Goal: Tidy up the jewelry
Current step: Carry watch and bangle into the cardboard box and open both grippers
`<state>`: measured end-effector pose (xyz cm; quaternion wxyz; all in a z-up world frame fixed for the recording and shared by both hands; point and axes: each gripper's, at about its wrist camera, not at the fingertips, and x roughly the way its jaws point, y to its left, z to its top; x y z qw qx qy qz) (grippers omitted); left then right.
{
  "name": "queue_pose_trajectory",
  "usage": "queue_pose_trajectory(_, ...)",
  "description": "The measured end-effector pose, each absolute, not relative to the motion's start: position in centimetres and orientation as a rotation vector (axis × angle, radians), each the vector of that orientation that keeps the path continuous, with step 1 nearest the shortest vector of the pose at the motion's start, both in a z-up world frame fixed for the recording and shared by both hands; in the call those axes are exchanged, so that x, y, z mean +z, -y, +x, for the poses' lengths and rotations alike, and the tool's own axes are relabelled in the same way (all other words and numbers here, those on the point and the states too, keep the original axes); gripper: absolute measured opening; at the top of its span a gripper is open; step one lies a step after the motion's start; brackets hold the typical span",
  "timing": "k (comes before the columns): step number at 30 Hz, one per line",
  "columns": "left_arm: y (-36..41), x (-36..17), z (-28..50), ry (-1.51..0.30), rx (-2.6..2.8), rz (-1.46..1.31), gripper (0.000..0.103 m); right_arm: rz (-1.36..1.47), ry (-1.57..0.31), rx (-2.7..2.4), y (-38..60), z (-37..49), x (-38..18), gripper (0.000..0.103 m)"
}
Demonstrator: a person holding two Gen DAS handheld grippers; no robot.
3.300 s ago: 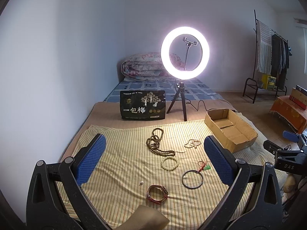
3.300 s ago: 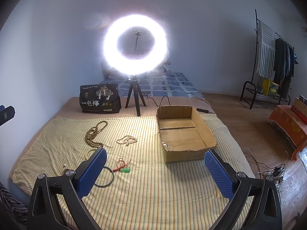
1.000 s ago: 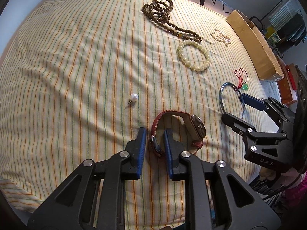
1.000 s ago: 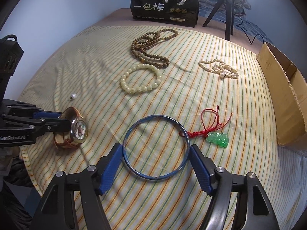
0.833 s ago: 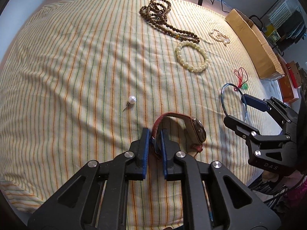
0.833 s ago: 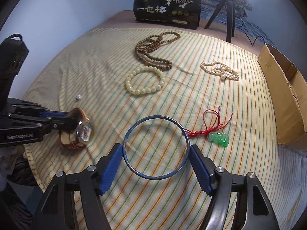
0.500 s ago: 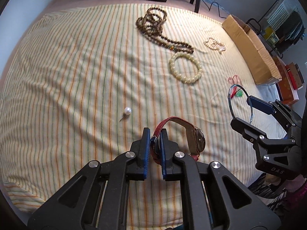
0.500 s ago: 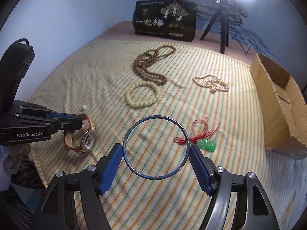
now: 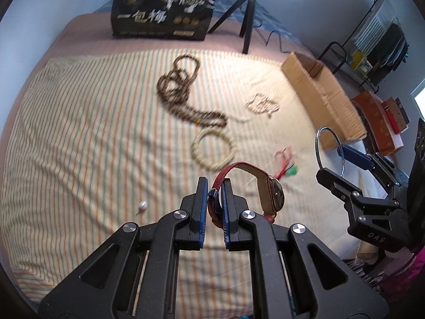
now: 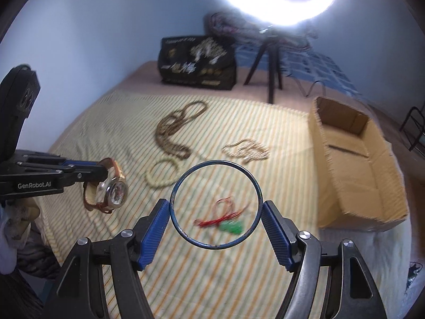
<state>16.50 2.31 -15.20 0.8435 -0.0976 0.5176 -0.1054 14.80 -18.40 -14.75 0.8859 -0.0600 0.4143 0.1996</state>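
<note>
My left gripper (image 9: 213, 186) is shut on the red strap of a wristwatch (image 9: 271, 194), which hangs clear above the striped cloth (image 9: 79, 133). In the right wrist view that watch (image 10: 111, 188) dangles at the left from the left gripper (image 10: 99, 171). The blue pads of my right gripper (image 10: 215, 208) press both sides of a thin blue bangle (image 10: 186, 232), held up in the air. Also lifted at the right of the left wrist view is that bangle (image 9: 317, 146). An open cardboard box (image 10: 356, 164) stands on the right side of the bed.
On the cloth lie a brown bead necklace (image 9: 180, 93), a pale bead bracelet (image 9: 213, 148), a pearl string (image 9: 261, 105), a green pendant on red cord (image 10: 228, 223) and a pearl earring (image 9: 143, 205). A black bag (image 9: 162, 13) and a ring light tripod (image 9: 248, 18) stand behind.
Both grippers have risen off the cloth, the left lifting the watch and the right lifting the bangle. The left jaws closed fully onto the strap.
</note>
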Motion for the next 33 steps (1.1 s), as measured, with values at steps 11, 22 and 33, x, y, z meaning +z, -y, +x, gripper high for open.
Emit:
queue_pose_trajectory(11, 2.6, -10.9, 20.1, -1.009, -0.292, -0.208, 0.008, -0.071, -0.819, 0.275, 25.3, 18.9, -11.8, 0.073)
queue_pose_trajectory(22, 8.9, -8.2, 24.9, -0.953, -0.372, -0.231, 0.008, -0.058, -0.802, 0.137, 32.1, 23.1, -10.8, 0.073)
queue_pose_trajectory(33, 15.6, -9.9, 30.1, -0.971, -0.439, -0.232, 0.008, -0.073, -0.867, 0.075, 35.8, 25.0, -13.5, 0.073)
